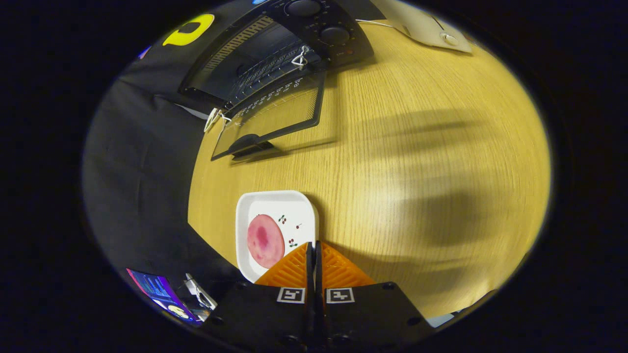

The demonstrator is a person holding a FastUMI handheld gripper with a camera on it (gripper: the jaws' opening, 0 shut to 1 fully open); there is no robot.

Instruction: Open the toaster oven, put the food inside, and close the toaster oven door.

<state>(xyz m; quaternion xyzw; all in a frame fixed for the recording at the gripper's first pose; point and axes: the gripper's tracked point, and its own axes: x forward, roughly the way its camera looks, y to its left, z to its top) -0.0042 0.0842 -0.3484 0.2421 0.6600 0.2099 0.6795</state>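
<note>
Staged recording booth: black cloth wall (137,162), wooden table (417,147), toaster oven (274,54).

Pretty bright overhead light on the wooden table (417,147), with big soft shadows smeared across its middle. Heavy fisheye bending near the table edges, otherwise sharp, slight sheen.

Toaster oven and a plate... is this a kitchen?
Probably a mock kitchen booth: a toaster oven with its door open, a plate of food on a wooden table, black cloth behind. The gripper is shut.

No legible text anywhere, even on the toaster oven (274,54).
</note>
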